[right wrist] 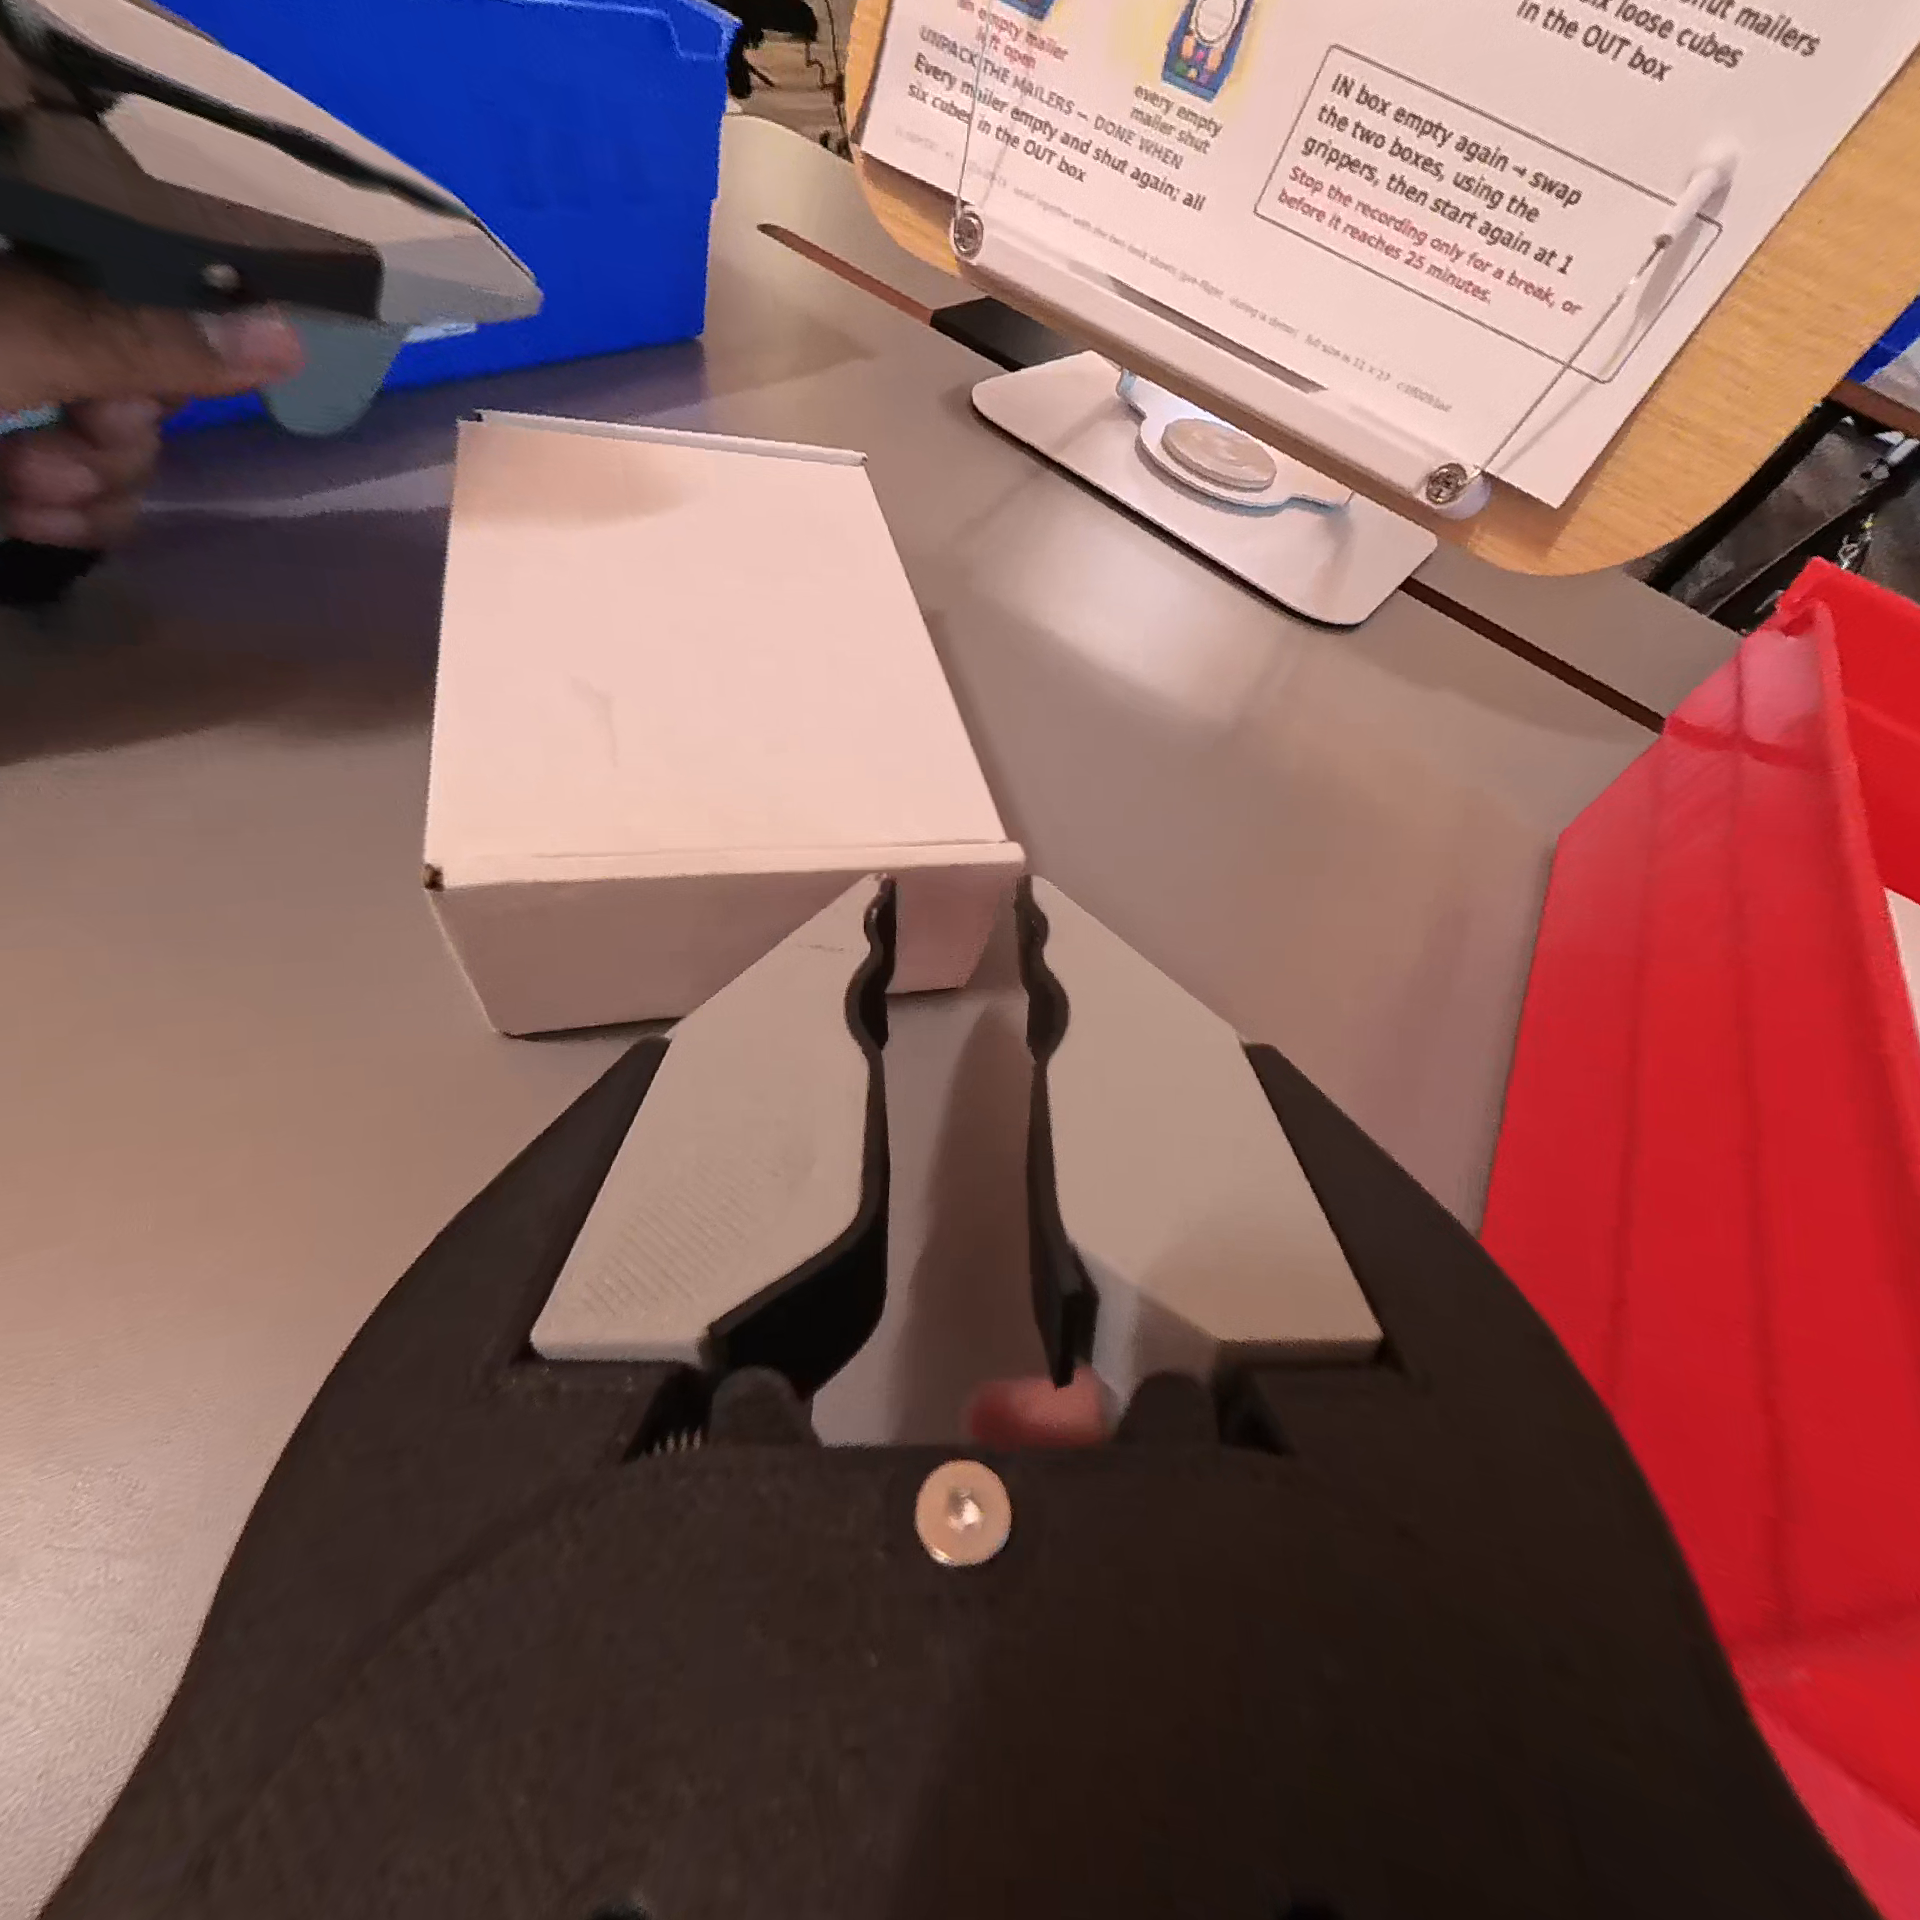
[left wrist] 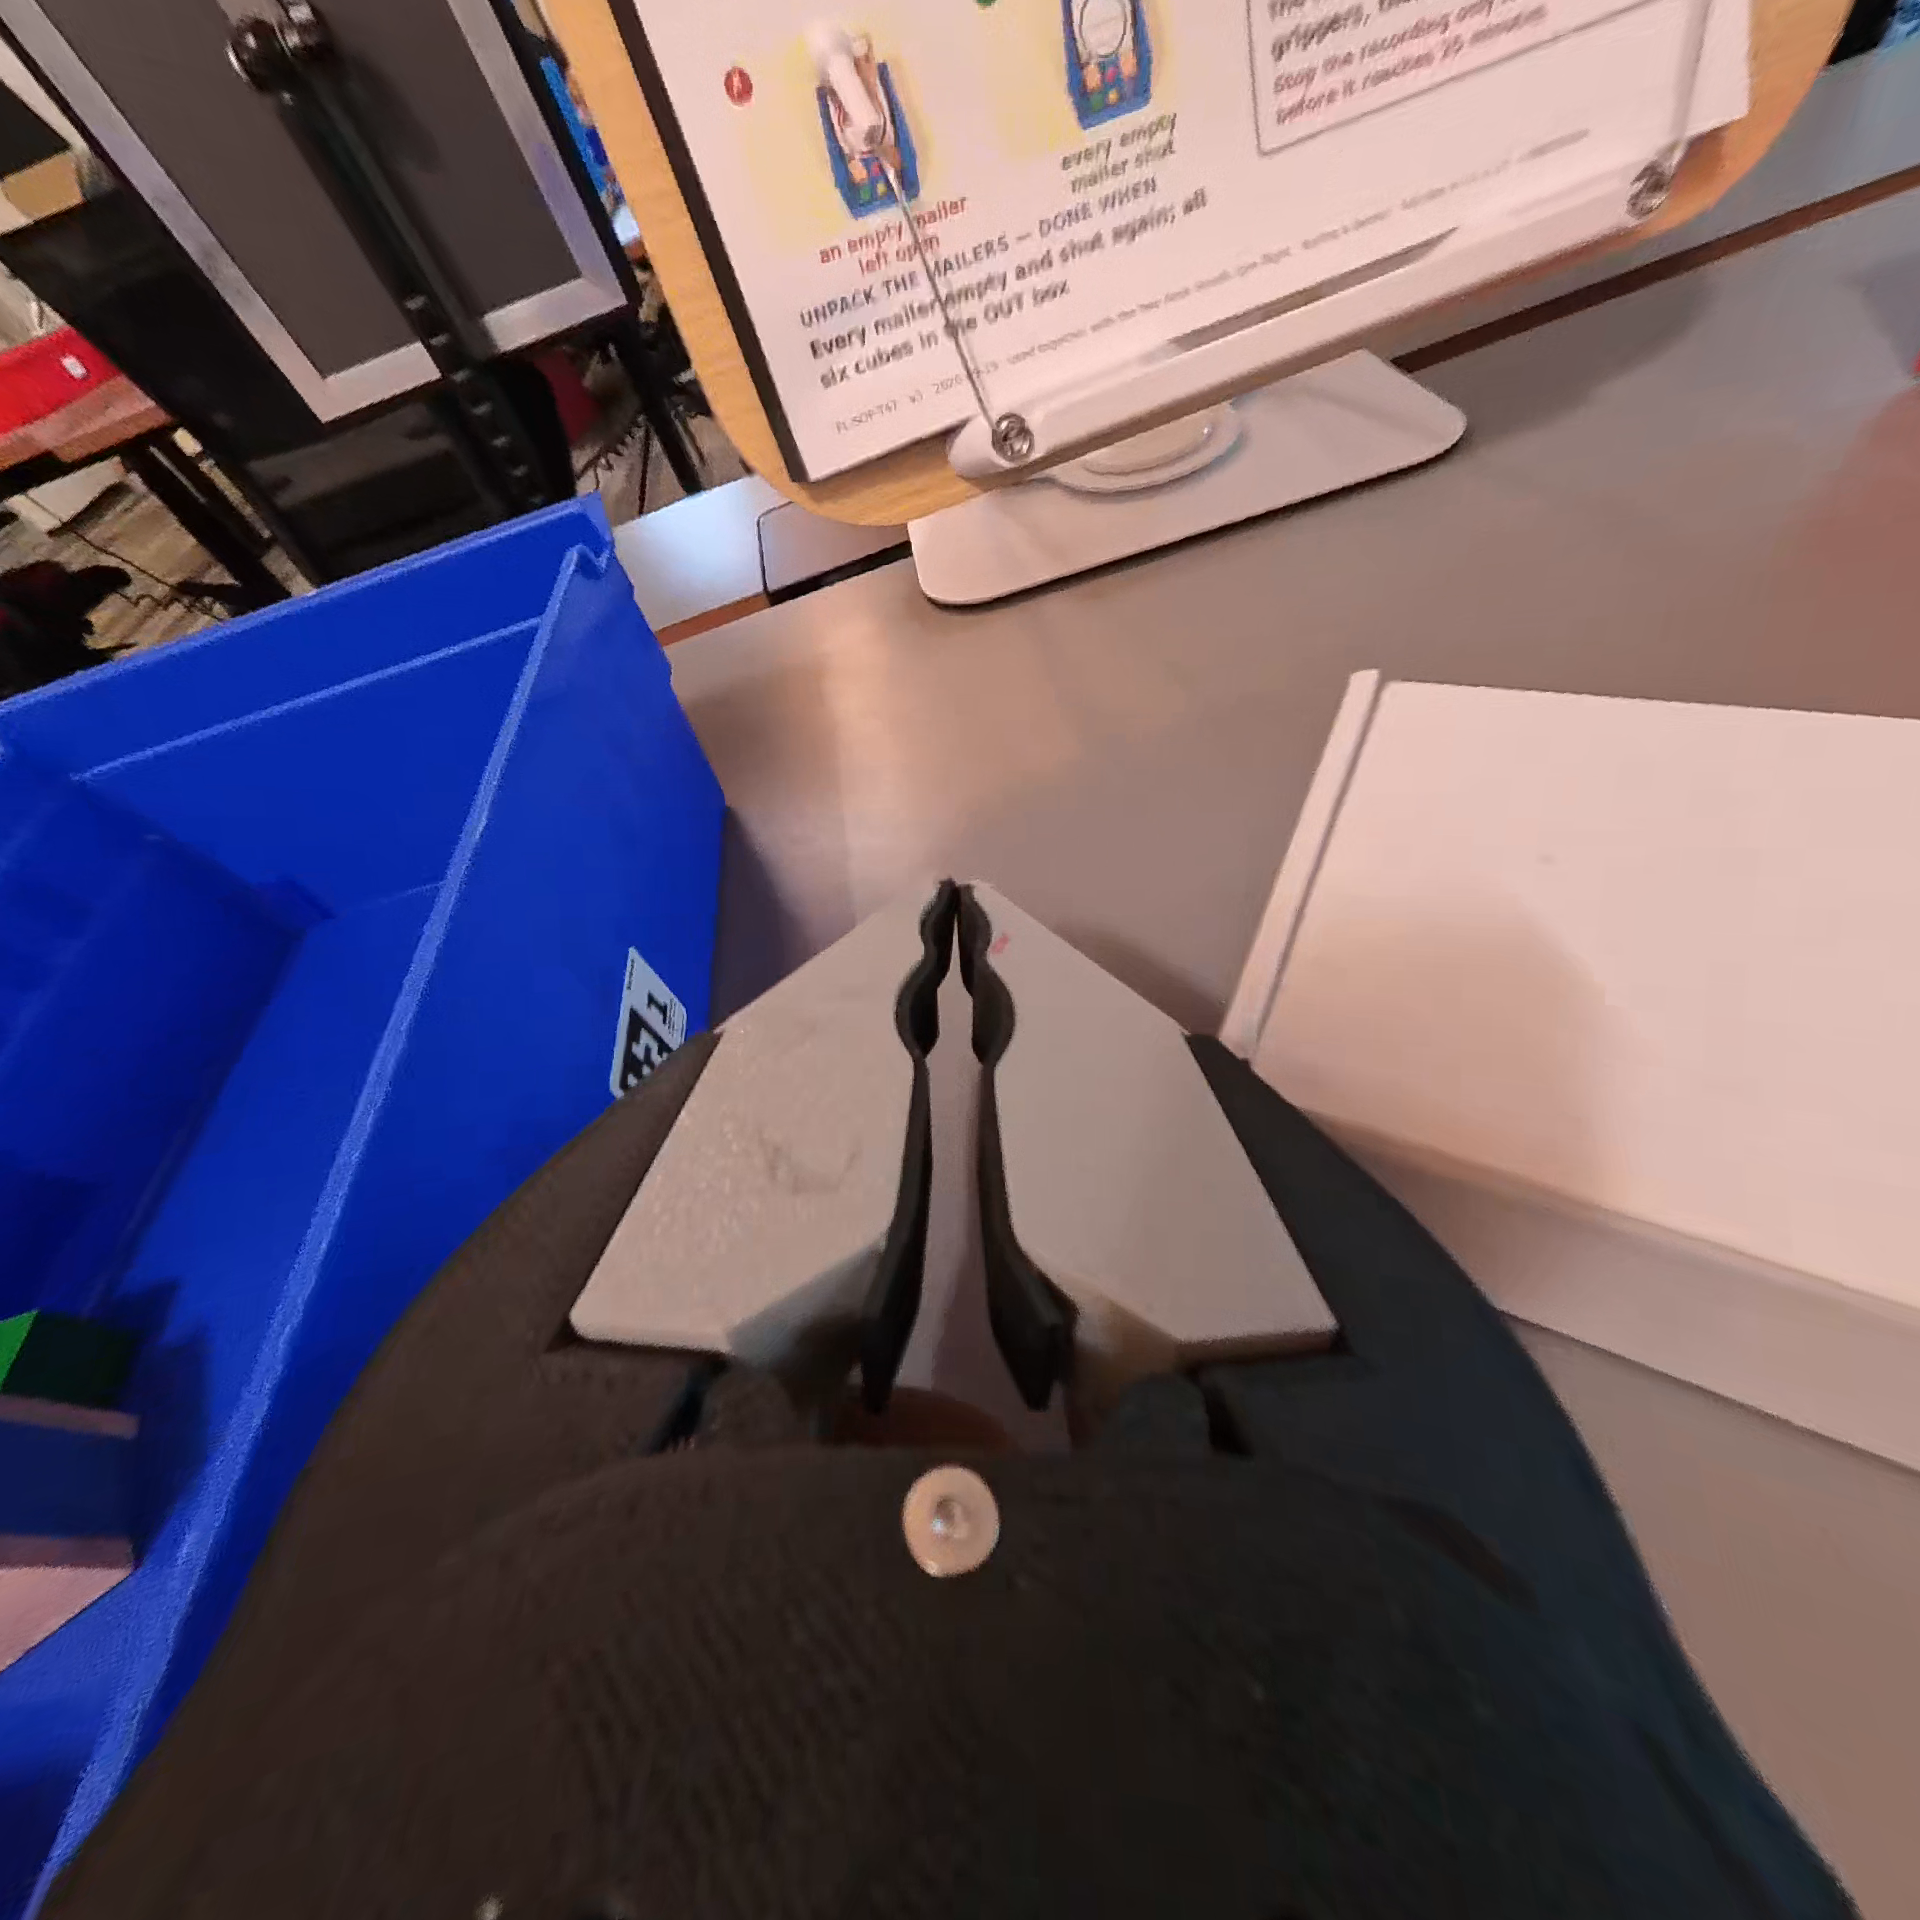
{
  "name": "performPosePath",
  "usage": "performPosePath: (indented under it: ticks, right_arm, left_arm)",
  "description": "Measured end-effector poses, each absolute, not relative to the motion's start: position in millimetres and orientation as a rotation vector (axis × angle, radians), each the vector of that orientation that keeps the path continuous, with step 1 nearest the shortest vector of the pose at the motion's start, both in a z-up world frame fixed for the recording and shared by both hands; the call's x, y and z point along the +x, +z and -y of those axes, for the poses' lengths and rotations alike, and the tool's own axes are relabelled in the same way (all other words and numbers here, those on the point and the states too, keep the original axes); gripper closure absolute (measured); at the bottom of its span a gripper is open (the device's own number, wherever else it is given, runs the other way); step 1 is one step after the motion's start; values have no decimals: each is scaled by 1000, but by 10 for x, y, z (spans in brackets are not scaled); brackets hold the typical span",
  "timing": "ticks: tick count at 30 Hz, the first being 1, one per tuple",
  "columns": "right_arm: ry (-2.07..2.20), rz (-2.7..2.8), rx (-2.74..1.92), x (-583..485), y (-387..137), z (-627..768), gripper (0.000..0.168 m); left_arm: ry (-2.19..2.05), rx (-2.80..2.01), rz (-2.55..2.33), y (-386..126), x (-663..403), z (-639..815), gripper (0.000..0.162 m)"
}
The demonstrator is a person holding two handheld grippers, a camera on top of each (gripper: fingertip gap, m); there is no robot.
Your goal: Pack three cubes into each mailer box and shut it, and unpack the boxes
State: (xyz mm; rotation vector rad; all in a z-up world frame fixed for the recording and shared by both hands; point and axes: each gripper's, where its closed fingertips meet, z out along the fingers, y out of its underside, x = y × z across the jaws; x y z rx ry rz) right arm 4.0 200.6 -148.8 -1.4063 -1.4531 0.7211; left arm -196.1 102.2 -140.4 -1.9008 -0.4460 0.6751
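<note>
A white mailer box (right wrist: pixel 665 707) lies shut on the grey table; it also shows at the right of the left wrist view (left wrist: pixel 1621 997). My left gripper (left wrist: pixel 956 904) is shut and empty, above the table between the blue bin (left wrist: pixel 343 935) and the mailer. Something green (left wrist: pixel 21 1345) shows in the blue bin at the left edge. My right gripper (right wrist: pixel 951 904) is slightly open and empty, its tips just in front of the mailer's near right corner. The left gripper also shows in the right wrist view (right wrist: pixel 343 260), held by a hand, above the mailer's far left.
A red bin (right wrist: pixel 1745 1039) stands right of my right gripper. An instruction sheet on a wooden board with a white stand (left wrist: pixel 1195 488) stands at the back of the table (right wrist: pixel 1195 748). The blue bin (right wrist: pixel 540 156) sits at the far left. Some 25 cm of space lies between my two pairs of fingers.
</note>
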Motion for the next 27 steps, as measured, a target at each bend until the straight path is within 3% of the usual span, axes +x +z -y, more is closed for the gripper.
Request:
performPosePath:
  ticks: [6, 11, 17, 19, 27]
  right_arm:
    - [688, 1474, -1368, 19, -1492, -1930, 151]
    - [668, 1453, -1397, 21, -1508, -1989, 168]
    - [614, 1382, -1465, 65, -1522, -2185, 168]
    - [651, 1373, -1474, 80, -1503, -2187, 161]
    - [779, 1346, -1500, 129, -1451, -2179, 150]
  left_arm:
    - [699, -2013, 374, -1552, -1902, -1126, 162]
    - [595, -1999, 228, -1525, -1627, -1233, 162]
    - [392, -1965, 54, -1479, -1237, -1253, 162]
    - [359, -1923, 35, -1418, -1145, -1260, 162]
    - [496, -2001, 172, -1532, -1409, -1132, 162]
